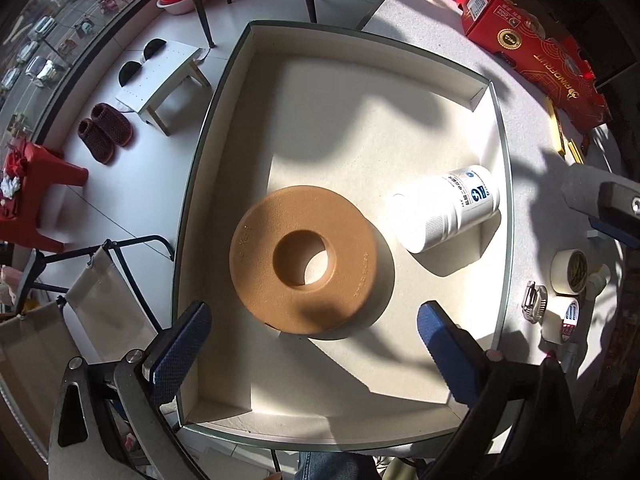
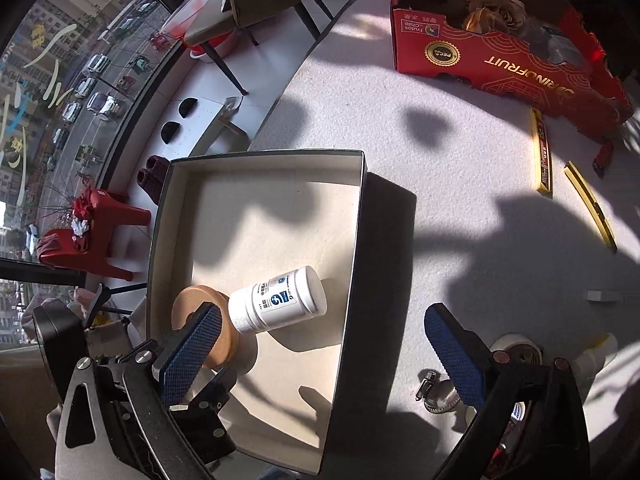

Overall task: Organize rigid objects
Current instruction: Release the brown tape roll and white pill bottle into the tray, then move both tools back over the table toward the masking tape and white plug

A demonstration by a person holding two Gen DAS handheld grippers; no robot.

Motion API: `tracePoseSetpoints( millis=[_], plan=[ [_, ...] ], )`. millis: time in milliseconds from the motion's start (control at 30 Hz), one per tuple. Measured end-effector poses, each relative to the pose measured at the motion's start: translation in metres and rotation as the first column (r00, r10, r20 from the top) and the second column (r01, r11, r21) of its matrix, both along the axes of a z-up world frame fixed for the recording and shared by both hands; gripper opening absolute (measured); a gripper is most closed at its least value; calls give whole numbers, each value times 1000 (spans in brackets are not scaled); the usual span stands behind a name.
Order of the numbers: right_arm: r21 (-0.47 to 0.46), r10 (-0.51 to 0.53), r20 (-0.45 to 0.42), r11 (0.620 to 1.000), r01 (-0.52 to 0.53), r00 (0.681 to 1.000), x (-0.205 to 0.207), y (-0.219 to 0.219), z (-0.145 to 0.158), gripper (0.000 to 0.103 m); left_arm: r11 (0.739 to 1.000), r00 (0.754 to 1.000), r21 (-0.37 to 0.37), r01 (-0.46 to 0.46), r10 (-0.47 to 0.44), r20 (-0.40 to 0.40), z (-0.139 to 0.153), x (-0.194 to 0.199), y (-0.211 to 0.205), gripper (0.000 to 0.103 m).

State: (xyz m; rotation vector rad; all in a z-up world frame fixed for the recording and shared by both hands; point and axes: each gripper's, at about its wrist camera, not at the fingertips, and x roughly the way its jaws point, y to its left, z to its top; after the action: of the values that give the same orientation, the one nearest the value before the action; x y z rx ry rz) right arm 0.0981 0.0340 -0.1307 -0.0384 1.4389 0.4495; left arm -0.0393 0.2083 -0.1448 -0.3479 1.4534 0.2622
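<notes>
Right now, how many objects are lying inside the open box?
2. The tan ring lies flat near the box's middle; the white bottle lies on its side beside it, toward the right wall. Nothing else shows inside.

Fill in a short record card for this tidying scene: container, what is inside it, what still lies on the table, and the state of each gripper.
container: open shallow box with dark rim and pale floor
inside box: tan ring-shaped disc lying flat; white bottle on its side, beside the disc
on table outside box: tape rolls, metal hose clamp, red fruit carton, two yellow bars
left gripper: open, empty, above the disc
right gripper: open, empty, straddling the box wall
</notes>
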Motion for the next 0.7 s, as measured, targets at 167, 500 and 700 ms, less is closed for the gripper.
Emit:
tracePoseSetpoints(
  millis=[167,500,700],
  plan=[
    [-45,-157,-69,987,154,985,-40,-83,-8,102,994,994,-25,105,-106,-27,9,0,-30,103],
    [-111,-463,-175,886,449,869,-95,-204,-25,102,919,919,12,394,-394,-14,30,29,-126,103],
    [-93,-495,-160,869,486,854,-111,-235,-23,102,876,876,29,481,-481,20,38,70,-191,103]
  ],
)
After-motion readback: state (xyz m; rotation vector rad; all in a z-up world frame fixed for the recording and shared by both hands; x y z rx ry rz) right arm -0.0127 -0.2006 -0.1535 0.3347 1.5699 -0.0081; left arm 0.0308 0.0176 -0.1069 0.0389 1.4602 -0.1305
